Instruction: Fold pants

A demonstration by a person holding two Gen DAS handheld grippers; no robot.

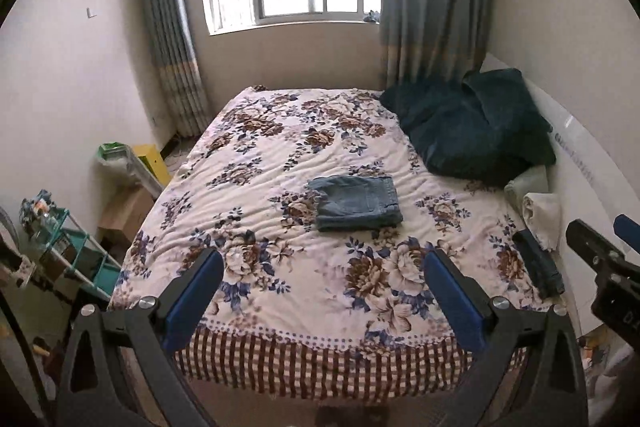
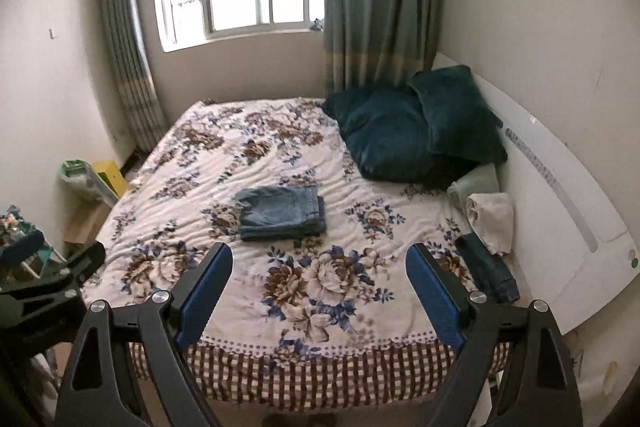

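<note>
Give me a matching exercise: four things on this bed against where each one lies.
Things:
1. folded light jeans
2. teal pillows
3. dark jeans
4. cream cloth

Places:
A. far right corner, under the curtain
B. middle of the floral bedspread
C. right edge, nearest the grippers
D. right edge, just beyond the dark jeans

Pairs: 1-B, 2-A, 3-C, 4-D

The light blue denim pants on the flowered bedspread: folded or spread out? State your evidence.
Folded. The light blue denim pants form a compact rectangle, with stacked layer edges showing along the near and right sides.
</note>
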